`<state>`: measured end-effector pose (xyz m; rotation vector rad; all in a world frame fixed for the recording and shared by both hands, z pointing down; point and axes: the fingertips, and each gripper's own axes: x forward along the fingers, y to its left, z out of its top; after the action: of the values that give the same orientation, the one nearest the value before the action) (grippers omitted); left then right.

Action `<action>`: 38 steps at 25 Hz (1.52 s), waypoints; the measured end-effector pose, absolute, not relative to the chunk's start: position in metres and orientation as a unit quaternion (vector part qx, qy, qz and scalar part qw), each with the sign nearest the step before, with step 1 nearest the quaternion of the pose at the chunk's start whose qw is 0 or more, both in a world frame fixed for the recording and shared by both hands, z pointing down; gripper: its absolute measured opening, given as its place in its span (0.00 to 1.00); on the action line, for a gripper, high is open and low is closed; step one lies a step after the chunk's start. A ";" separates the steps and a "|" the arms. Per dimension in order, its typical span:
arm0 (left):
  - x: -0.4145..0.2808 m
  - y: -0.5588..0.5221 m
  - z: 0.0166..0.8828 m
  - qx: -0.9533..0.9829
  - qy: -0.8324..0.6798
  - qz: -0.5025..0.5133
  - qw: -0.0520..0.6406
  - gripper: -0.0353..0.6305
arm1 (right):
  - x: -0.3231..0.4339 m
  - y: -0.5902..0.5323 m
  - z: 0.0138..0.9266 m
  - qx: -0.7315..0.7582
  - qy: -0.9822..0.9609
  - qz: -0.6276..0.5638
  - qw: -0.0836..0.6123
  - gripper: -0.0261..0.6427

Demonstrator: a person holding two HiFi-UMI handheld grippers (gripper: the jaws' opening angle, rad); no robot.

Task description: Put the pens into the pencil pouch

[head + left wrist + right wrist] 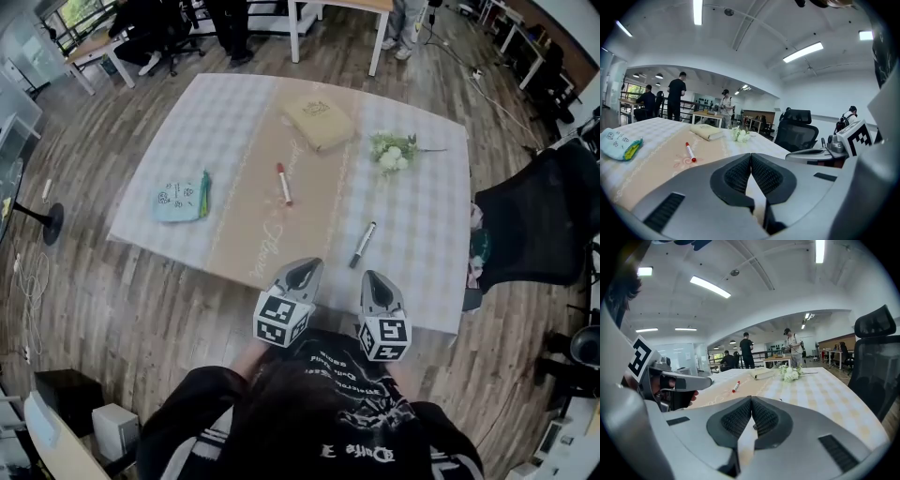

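Note:
A red-capped pen [283,184] lies mid-table on the beige runner and shows again as a red pen [690,152] and a small red pen [736,386] in the gripper views. A dark pen [363,244] lies nearer me, right of centre. The light-blue pencil pouch [182,198] rests at the table's left; the same pouch [618,143] appears in the left gripper view. My left gripper [304,271] and right gripper [375,282] hover side by side over the near table edge, both shut and empty. The dark pen is just beyond the right gripper [751,401].
A tan book [319,120] and a white flower sprig [394,151] lie at the far side of the table [422,281]. A black office chair [530,220] stands at the right. People stand by desks in the background.

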<state>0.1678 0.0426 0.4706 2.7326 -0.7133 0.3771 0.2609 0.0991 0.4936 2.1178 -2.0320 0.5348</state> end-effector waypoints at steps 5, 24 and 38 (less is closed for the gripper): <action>0.150 0.002 0.472 0.947 -0.249 0.122 0.161 0.08 | 0.258 0.072 0.496 0.735 -0.647 0.182 0.087 0.05; 0.104 -0.069 0.473 0.910 -0.359 0.109 0.175 0.08 | 0.289 0.017 0.553 0.741 -0.580 0.317 0.120 0.37; 0.081 -0.070 0.480 0.883 -0.415 0.130 0.175 0.08 | 0.309 0.011 0.605 0.732 -0.509 0.429 0.144 0.35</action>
<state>0.0806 -0.0695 0.4804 2.5033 -1.1763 0.3692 0.3088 0.0108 0.6046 2.1096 -1.4682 1.2353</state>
